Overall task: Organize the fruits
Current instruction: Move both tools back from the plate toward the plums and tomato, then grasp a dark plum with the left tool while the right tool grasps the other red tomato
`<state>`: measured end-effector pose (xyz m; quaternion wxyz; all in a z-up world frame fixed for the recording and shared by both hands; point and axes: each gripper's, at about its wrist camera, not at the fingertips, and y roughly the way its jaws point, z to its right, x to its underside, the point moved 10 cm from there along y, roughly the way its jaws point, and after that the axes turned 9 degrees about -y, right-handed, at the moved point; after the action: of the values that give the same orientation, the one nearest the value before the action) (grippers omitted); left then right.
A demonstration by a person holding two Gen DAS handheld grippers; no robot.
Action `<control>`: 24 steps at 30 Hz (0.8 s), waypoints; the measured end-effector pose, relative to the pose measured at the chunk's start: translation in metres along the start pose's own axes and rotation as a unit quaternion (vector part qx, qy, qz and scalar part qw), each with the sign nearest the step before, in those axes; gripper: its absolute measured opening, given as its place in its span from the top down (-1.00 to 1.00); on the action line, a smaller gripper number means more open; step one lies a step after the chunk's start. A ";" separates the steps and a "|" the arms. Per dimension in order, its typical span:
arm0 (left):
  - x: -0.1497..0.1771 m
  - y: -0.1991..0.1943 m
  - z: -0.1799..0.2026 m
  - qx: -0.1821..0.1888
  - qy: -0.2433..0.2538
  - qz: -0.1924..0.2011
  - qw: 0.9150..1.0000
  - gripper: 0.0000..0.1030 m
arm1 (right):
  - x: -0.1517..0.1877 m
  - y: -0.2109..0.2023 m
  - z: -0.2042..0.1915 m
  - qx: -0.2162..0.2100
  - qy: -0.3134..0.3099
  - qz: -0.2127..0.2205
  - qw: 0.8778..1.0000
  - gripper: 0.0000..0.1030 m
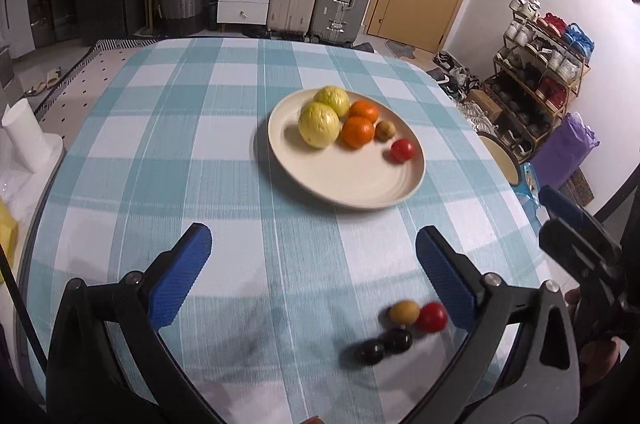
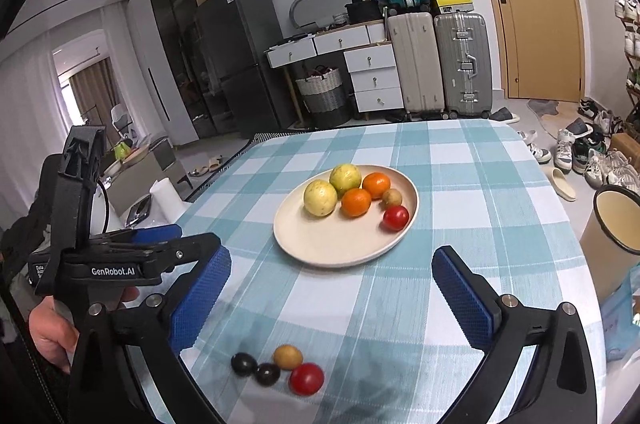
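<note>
Both sets of fingers are spread wide, nothing held. Left gripper (image 1: 314,264) hangs over bare checked tablecloth (image 1: 224,151); right gripper (image 2: 332,288) is likewise released, above the cloth, with the loose fruit just below it.

Loose on the cloth near the table's front edge: red tomato (image 2: 306,378), tan small fruit (image 2: 287,356) touching it, and two dark grapes (image 2: 255,368) side by side.

Beyond them is the cream plate (image 2: 320,244), holding two yellow-green guavas (image 2: 332,189), two oranges (image 2: 364,193), a second tan fruit (image 2: 392,197) and another tomato (image 2: 396,218).

Handling guess: the loose ones are light, round, smooth-skinned, so likely to roll or squirt out. The tomato and grapes bruise easily. Pinch gently across the widest middle, pads square on both sides, one at a time.
</note>
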<state>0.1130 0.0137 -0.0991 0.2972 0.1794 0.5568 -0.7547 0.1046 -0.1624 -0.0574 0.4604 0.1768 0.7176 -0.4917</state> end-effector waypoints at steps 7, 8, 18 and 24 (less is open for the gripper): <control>0.037 0.001 -0.007 0.013 0.011 -0.026 1.000 -0.97 | 0.015 -0.008 -0.010 -0.011 0.000 -0.008 1.000 -0.99; 0.045 0.002 -0.007 0.015 0.015 -0.033 0.999 -0.97 | 0.019 -0.008 -0.011 -0.013 0.001 -0.010 1.000 -0.99; 0.097 0.023 -0.001 -0.001 0.068 -0.069 0.995 -0.97 | 0.052 -0.009 -0.017 -0.025 0.022 -0.033 0.999 -0.99; 0.104 0.029 -0.001 0.010 0.060 -0.077 0.995 -0.95 | 0.067 -0.007 -0.019 -0.029 0.027 -0.049 0.998 -0.99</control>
<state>0.0524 -0.0172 -0.1834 0.2026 0.1836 0.5783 -0.7687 0.0563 -0.1627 -0.1081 0.4207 0.1412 0.7517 -0.4878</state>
